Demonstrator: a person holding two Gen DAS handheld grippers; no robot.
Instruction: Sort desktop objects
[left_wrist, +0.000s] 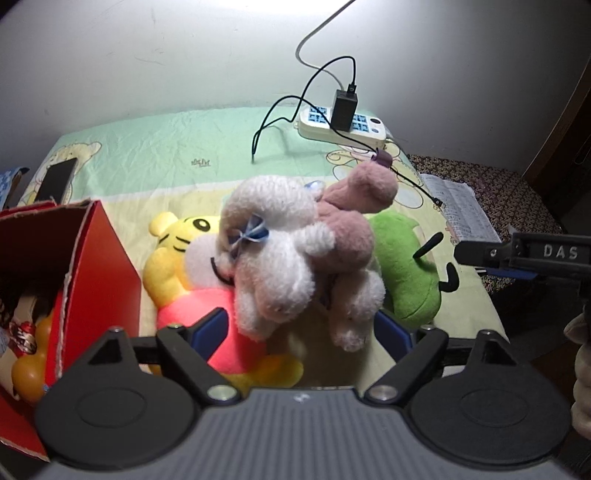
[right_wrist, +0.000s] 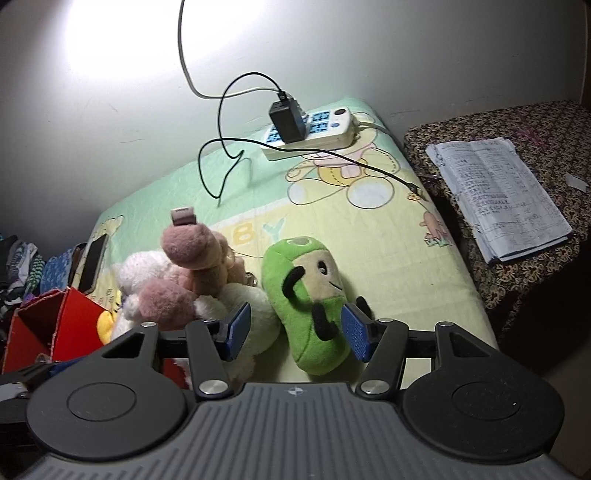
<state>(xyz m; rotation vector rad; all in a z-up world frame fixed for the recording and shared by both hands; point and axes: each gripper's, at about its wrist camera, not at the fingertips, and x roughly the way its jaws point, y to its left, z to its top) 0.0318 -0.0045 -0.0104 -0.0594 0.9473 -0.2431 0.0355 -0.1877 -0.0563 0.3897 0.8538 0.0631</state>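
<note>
- Left claw (left_wrist: 301, 332) stands wide open, its blue pads either side of the white plush (left_wrist: 273, 254), which lies in a heap on the counter (left_wrist: 166, 147); whether a pad touches it cannot be told.
- Right claw (right_wrist: 297, 332) is open too, its jaws straddling the lower part of the green plush (right_wrist: 314, 295); the right pad sits just beside the toy's black arm, and contact is unclear.
- A pink plush (left_wrist: 354, 218) lies across the white one, its head raised toward the wall.
- Under both lies a yellow plush (left_wrist: 181, 240) in a red-pink top, face up.
- The green plush lies just right of the heap, touching it in the left view.
- A red box (left_wrist: 96, 266) stands open at the left, close to the yellow plush, with an orange toy (left_wrist: 33, 354) inside.
- A phone (left_wrist: 55, 181) lies on the counter beyond the box.
- At the far edge rests a power strip (right_wrist: 317, 133) with a black charger (right_wrist: 286, 120) plugged in; its cable (right_wrist: 369, 170) trails across the cloth to the right edge.
- Papers (right_wrist: 498, 192) lie on a patterned surface well apart to the right.
</note>
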